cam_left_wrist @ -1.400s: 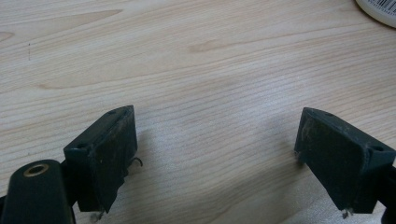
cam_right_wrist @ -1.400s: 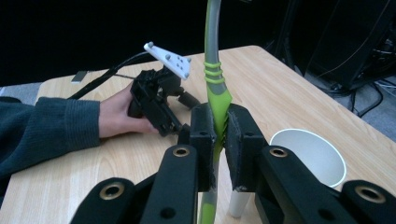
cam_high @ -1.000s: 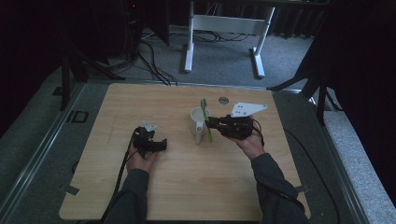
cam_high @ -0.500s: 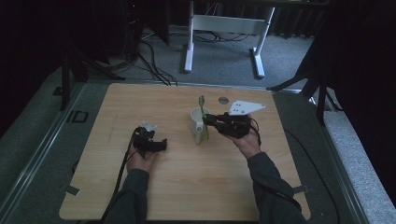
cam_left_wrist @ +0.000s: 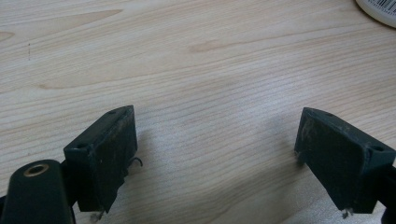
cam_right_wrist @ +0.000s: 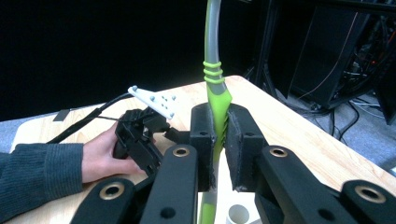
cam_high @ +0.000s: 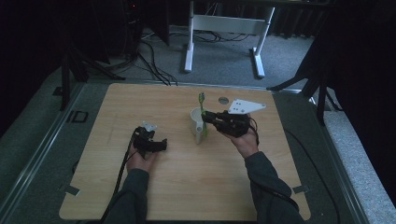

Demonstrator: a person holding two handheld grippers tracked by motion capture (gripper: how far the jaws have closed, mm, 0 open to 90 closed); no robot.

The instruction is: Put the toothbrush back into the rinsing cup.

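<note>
Lying under everything, a light wooden table (cam_high: 187, 191), rectangular with rounded corners, on a grey floor. Beyond its far edge, a white desk frame (cam_high: 224, 28) and dark cables. At the far edge of the table, a small grey round disc (cam_high: 223, 100), well apart from both hands.

Resting on the table at the left of the high view, the left hand (cam_high: 142, 158) in a dark sleeve, around the left gripper (cam_high: 161, 144). Jaws released and standing wide apart in the left gripper view (cam_left_wrist: 215, 158), with bare wood between them and nothing touched. At the top right corner of that view, the edge of a white object with a barcode (cam_left_wrist: 380, 9).

Near the middle of the table, a white mug (cam_high: 198, 125), standing upright. Just right of it, the right hand (cam_high: 245, 140) with the right gripper (cam_high: 205, 117), a white three-cornered plate (cam_high: 245, 106) on top of it, pointing toward the mug.

Clamped between the jaws of the right gripper (cam_right_wrist: 220, 140), a green and grey toothbrush (cam_right_wrist: 215, 84), pinched at the green handle. Standing nearly upright, lower end down at the mug (cam_right_wrist: 238, 214), grey neck rising above the jaws. Seen in the high view as a thin green stem (cam_high: 202, 105) at the right side of the mug, brush head above the rim.
</note>
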